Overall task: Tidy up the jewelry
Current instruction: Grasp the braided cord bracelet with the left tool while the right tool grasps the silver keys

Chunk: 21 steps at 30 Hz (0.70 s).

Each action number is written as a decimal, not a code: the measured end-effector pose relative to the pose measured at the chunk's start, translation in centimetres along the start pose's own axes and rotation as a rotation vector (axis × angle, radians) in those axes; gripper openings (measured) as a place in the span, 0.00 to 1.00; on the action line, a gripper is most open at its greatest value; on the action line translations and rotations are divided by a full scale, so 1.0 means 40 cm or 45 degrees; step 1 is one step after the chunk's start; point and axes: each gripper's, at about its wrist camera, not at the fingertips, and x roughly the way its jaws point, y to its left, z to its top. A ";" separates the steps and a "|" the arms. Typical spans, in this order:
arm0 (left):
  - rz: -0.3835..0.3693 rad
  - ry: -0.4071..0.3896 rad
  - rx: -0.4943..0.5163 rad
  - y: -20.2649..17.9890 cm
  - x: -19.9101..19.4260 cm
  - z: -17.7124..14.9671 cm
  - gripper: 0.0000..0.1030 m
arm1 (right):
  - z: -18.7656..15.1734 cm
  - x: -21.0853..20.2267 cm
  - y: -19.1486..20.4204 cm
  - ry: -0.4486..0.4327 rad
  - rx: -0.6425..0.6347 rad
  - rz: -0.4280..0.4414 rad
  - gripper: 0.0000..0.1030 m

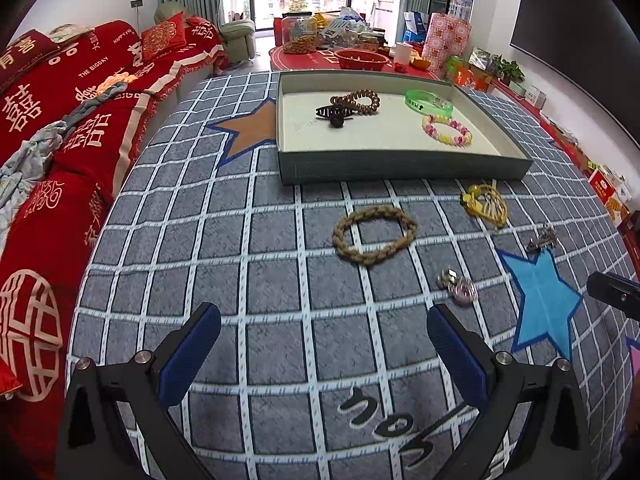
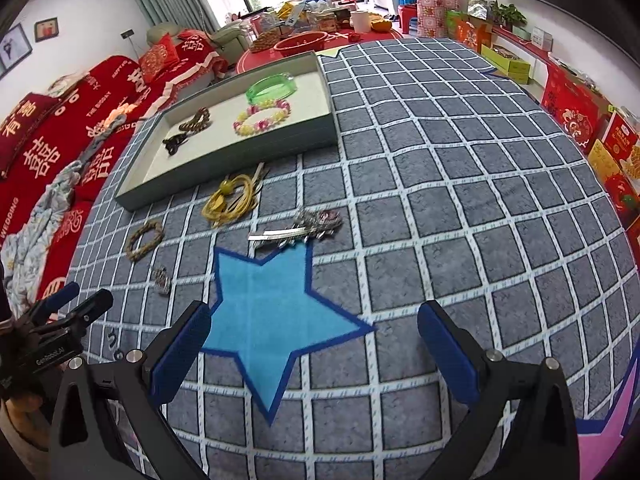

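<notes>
Both your grippers, left gripper (image 1: 324, 334) and right gripper (image 2: 314, 332), gape empty mid-sort; 4 pieces are in the tray (image 1: 400, 168), so next grab the braided bracelet (image 1: 374, 234) off the tabletop (image 1: 240, 240).

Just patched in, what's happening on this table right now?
Jewelry sorting, partway through. The tray holds four pieces, including a green bangle and a beaded bracelet. A braided ring, yellow cord, silver clip and small charm lie on the cloth. Left gripper and right gripper are open, holding nothing.
</notes>
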 end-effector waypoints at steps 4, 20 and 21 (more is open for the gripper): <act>0.006 0.001 -0.001 -0.006 0.023 0.032 1.00 | 0.035 0.015 -0.005 -0.016 0.019 -0.014 0.99; 0.028 0.043 0.049 -0.056 0.125 0.086 1.00 | 0.108 0.116 0.017 0.006 -0.011 -0.079 0.69; 0.029 0.047 0.049 -0.057 0.129 0.085 1.00 | 0.108 0.118 0.021 0.007 -0.026 -0.097 0.66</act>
